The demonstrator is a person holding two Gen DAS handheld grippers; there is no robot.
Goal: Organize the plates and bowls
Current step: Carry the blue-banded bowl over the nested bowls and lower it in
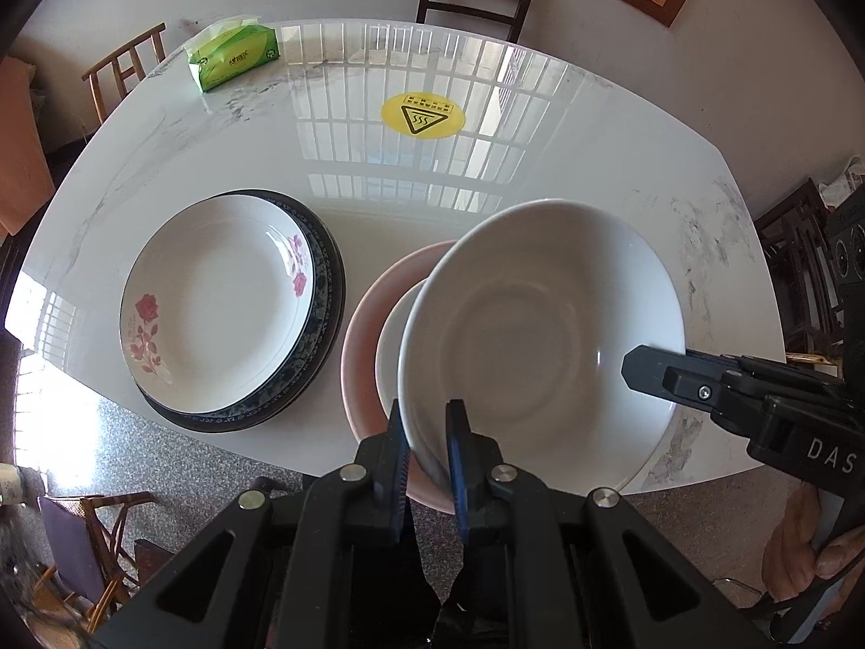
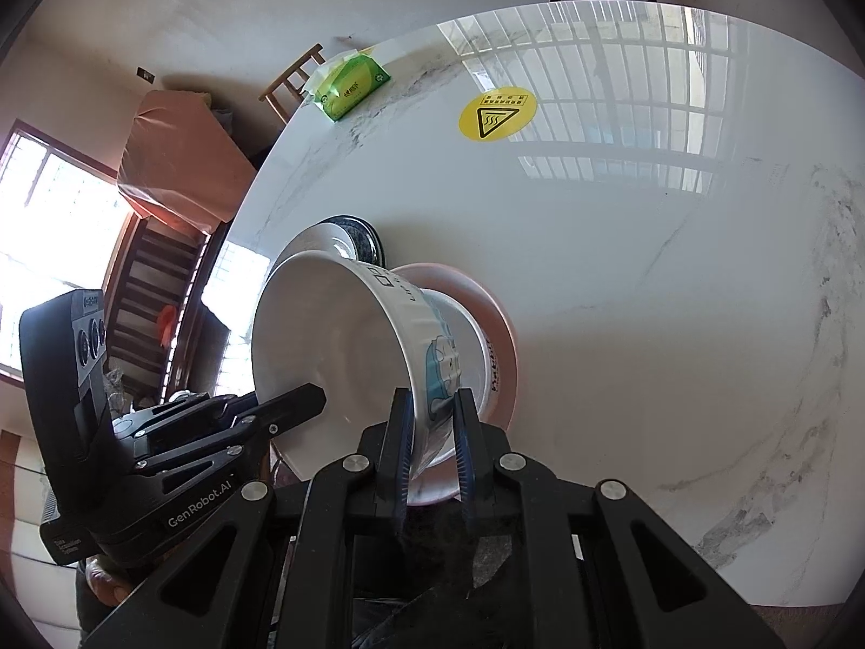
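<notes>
White marble worktop (image 1: 486, 173) is carrying everything. Big white bowl (image 1: 540, 335) is hanging tilted over a pink bowl (image 1: 359, 335) w/ a smaller white one nested inside. L gripper (image 1: 425, 432) is clamping its near rim, R gripper (image 2: 431, 432) is pinching the opposite rim. Rose-print plate (image 1: 216, 308) is sitting on a dark-rimmed plate (image 1: 324, 281), just beside the bowls. Green tissue pack (image 1: 233, 54) is lying at the far edge.
</notes>
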